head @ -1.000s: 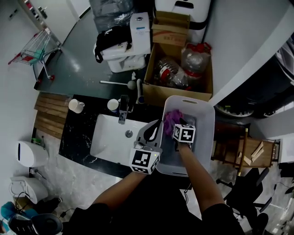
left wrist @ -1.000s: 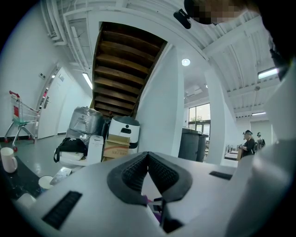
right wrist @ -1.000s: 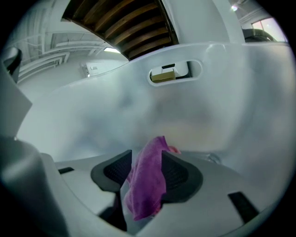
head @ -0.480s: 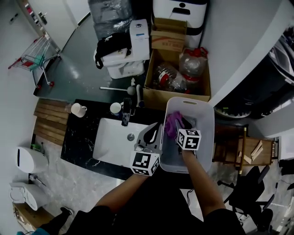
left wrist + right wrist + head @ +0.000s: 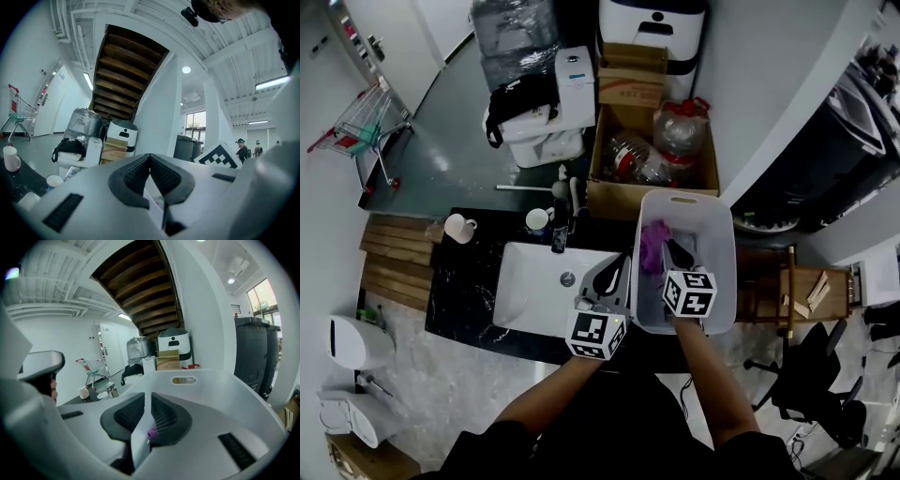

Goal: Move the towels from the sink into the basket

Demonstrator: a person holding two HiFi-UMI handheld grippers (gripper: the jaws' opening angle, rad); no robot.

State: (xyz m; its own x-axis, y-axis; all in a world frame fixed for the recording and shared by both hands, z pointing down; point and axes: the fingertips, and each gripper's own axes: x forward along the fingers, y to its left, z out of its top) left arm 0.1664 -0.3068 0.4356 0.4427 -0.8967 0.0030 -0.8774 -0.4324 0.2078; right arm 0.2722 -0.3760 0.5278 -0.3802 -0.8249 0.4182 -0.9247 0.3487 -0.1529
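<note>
One purple towel [image 5: 653,246] lies crumpled inside the white basket [image 5: 684,199], just beyond and below the fingers of the right gripper [image 5: 146,400]. Those fingers have just been closing and now stand all but together, with only a thin slit between them and nothing gripped. A speck of purple shows through the slit, which looks like the towel lying underneath rather than cloth caught between them.

The left gripper [image 5: 150,156] has its fingers pressed together on nothing. The white sink [image 5: 530,281] lies under them and off to their left, and no towel shows in its basin.

The towel looks soft, light and limp. It would probably sag and drape from wherever it is pinched, so a raised fold near the top of the heap is the best place to take hold. Whether it is wet, and so heavier, cannot be told.

Compared with a second ago, the right fingers sit higher above the basket and further back from the towel, where before they were low beside it and wider apart. The towel stays in the basket. The left fingers remain by the sink's right edge.
</note>
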